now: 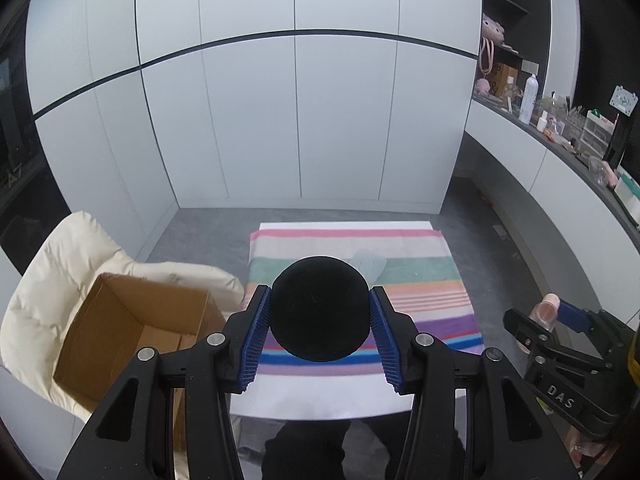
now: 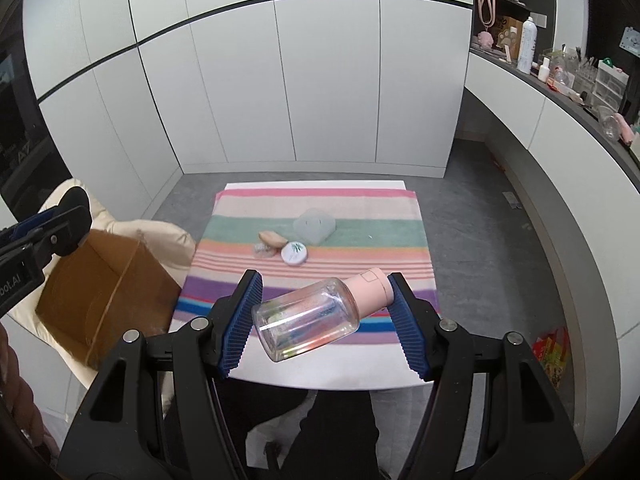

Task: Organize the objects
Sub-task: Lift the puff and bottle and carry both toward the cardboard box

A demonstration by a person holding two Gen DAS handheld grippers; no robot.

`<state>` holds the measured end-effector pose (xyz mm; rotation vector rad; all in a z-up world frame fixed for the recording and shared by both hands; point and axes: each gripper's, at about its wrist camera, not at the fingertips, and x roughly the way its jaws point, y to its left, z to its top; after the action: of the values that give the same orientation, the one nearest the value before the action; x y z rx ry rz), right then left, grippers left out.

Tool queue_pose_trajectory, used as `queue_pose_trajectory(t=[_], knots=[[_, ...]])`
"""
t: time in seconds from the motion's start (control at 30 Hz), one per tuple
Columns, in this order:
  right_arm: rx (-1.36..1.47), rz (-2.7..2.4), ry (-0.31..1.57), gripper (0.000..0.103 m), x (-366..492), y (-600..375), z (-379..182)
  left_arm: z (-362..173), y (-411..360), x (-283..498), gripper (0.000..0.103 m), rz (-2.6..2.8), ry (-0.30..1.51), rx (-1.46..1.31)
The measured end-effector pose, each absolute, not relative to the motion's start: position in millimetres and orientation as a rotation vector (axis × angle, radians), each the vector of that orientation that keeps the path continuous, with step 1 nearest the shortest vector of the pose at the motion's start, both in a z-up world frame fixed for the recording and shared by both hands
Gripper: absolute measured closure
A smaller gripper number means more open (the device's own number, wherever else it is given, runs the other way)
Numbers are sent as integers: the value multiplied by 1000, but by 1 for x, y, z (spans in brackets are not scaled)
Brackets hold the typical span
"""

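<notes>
left gripper [image 1: 320, 334]: fingers pinching a black ball [image 1: 320, 308], beside the open box [image 1: 132, 332]
right gripper [image 2: 324, 322]: fingers pinching a clear bottle [image 2: 316, 316]
left on worktop: round tin [image 2: 294, 255], pale pouch [image 2: 314, 225], shell [image 2: 273, 239]
progress: seemingly partway; box contents hidden

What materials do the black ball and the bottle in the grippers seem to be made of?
Black ball: probably foam or felt, matte with no glare. Bottle: clear glossy plastic, perhaps glass, since the stripes show through it; its pink cap looks like matte plastic.

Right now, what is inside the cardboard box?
The cardboard box stands open. Only bare brown walls and part of the floor show; the left gripper, holding a black ball, covers the near corner.
</notes>
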<state>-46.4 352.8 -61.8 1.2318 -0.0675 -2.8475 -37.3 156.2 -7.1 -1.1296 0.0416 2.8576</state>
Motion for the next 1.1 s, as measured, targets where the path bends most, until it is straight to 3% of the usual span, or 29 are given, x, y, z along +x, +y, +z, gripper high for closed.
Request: queue_pose_trajectory(t=[0.6,1.1], knots=[[1281,-2807,-57,37,55,360,-89,-42,141,60,52,2848,-47,-1180],[1291,-2810,-48,37,72,362,-95,-72,117,75,52,2850,-82,-1263]])
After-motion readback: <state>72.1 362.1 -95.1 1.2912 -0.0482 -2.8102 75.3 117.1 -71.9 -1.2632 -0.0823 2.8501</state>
